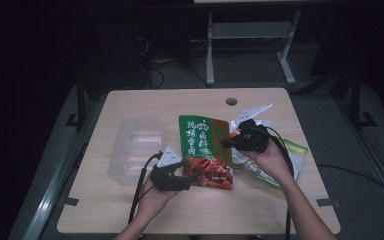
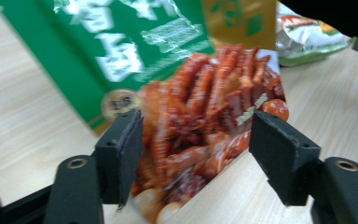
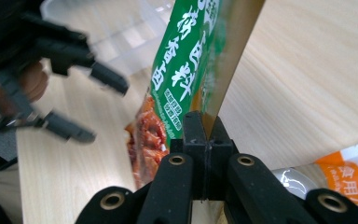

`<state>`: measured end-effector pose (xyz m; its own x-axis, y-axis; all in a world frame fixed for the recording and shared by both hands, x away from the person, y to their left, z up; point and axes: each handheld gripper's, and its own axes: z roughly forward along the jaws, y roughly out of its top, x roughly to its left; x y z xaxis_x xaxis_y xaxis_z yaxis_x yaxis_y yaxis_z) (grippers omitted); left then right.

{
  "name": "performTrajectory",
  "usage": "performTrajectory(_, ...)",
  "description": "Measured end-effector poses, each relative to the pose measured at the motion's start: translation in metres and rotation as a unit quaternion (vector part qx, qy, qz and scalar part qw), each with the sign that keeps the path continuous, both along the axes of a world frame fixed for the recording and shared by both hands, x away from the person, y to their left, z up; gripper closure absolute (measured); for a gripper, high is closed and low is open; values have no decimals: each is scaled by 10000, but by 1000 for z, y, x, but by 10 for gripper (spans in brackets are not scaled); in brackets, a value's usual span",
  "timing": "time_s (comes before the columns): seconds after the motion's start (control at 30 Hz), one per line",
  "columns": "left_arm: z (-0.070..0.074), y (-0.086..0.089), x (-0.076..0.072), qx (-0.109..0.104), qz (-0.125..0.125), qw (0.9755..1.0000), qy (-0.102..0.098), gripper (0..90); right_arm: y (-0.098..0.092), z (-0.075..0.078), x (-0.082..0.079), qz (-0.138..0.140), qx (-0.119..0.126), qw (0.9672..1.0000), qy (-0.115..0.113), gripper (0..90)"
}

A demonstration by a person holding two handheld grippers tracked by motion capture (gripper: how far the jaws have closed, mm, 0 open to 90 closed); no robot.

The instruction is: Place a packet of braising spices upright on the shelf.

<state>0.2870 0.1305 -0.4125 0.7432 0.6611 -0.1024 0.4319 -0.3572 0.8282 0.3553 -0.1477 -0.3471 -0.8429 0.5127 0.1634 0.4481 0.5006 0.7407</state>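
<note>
Left gripper [image 2: 196, 154] jaws spread; right gripper [image 3: 204, 135] pinching green packet [image 1: 204, 150]; tub [image 1: 132, 145] beside.

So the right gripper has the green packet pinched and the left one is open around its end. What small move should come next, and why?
Probably close the left gripper: its fingers straddle the red printed end of the green packet without touching it, while the right gripper already clamps the packet's edge. A second hold would steady it.
</note>
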Motion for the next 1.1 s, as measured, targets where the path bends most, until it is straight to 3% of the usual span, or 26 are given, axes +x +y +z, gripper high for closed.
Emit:
performTrajectory(0.13,14,1,10,-47,166,9998,-40,278,-13,5,-20,234,11,9989,-401,900)
performTrajectory(0.23,17,-4,13,-42,177,9998,-50,267,-19,5,-25,324,84,9981,-510,900)
performTrajectory(0.27,17,-6,15,5,158,9999,-41,263,-25,4,-29,404,73,9969,-665,900)
performTrajectory(0.37,15,-10,22,-118,107,9998,84,267,-30,3,-32,451,133,9966,-675,900)
performTrajectory(0.47,10,-11,29,-248,-25,9991,344,281,-36,3,-35,555,185,9957,-720,900)
performTrajectory(0.57,5,-15,35,-297,-227,9977,572,334,-40,2,-36,605,254,9950,-753,900)
performTrajectory(0.63,2,-17,37,-268,-364,9968,663,418,-40,1,-36,618,251,9950,-747,899)
performTrajectory(0.67,1,-18,38,-303,-485,9958,720,506,-41,-1,-36,604,280,9952,-716,899)
performTrajectory(0.77,1,-19,37,-292,-456,9964,647,585,-42,-3,-35,582,289,9954,-711,898)
performTrajectory(0.8,2,-19,36,-313,-485,9966,595,703,-42,-6,-34,521,272,9959,-686,897)
performTrajectory(0.83,2,-19,36,-313,-485,9966,595,738,-42,-6,-34,521,272,9959,-686,897)
performTrajectory(0.93,2,-21,34,-284,-513,9970,496,800,-43,-11,-31,434,319,9969,-567,895)
performTrajectory(1.1,2,-20,32,-258,-520,9973,452,820,-43,-12,-29,361,313,9974,-535,867)
